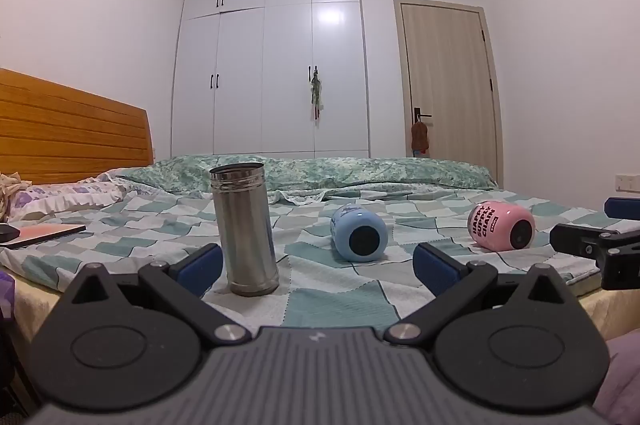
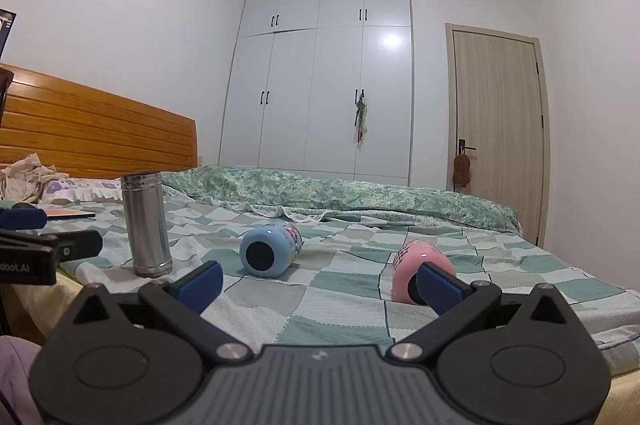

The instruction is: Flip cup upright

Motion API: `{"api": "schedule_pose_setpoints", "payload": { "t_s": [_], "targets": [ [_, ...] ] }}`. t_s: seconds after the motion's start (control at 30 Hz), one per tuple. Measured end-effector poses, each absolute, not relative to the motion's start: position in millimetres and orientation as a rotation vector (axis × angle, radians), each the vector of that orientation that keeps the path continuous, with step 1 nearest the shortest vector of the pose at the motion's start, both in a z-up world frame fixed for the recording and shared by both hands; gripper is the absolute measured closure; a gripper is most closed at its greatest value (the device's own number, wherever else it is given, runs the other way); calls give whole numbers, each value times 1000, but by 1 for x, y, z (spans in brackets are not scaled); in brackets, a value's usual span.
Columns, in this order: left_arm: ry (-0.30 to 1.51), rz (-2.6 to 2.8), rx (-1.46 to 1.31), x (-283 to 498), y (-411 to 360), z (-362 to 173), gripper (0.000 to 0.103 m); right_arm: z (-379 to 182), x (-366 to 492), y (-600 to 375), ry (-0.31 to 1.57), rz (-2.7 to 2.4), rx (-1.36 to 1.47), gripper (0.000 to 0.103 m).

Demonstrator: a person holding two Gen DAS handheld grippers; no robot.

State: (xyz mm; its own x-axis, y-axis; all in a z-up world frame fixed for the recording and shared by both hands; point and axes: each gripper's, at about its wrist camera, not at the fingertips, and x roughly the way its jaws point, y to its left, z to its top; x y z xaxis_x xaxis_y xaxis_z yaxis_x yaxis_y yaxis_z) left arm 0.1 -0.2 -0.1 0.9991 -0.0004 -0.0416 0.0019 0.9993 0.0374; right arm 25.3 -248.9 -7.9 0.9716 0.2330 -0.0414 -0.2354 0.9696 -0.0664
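Left wrist view — checked bedspread [image 1: 340, 305], white wardrobe [image 1: 272, 65], wooden door [image 1: 448, 81]; both hand-held grippers [image 1: 316, 265] [image 2: 320, 283] spread wide, empty.

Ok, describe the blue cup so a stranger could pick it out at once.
Start at the bed with the green and white checked sheet. Three drinking vessels sit in a row near its front edge, and the blue cup is the middle one. Unlike the upright steel flask, it lies on its side; unlike the pink cup, it is pale blue.
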Motion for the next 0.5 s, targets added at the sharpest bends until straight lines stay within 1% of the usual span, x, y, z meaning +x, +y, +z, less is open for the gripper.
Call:
{"api": "schedule_pose_setpoints", "payload": {
  "t_s": [0.5],
  "targets": [
    [42,-4,34,0,0,0,0,-8,26,-249,33,237,-69,0]
  ]
}}
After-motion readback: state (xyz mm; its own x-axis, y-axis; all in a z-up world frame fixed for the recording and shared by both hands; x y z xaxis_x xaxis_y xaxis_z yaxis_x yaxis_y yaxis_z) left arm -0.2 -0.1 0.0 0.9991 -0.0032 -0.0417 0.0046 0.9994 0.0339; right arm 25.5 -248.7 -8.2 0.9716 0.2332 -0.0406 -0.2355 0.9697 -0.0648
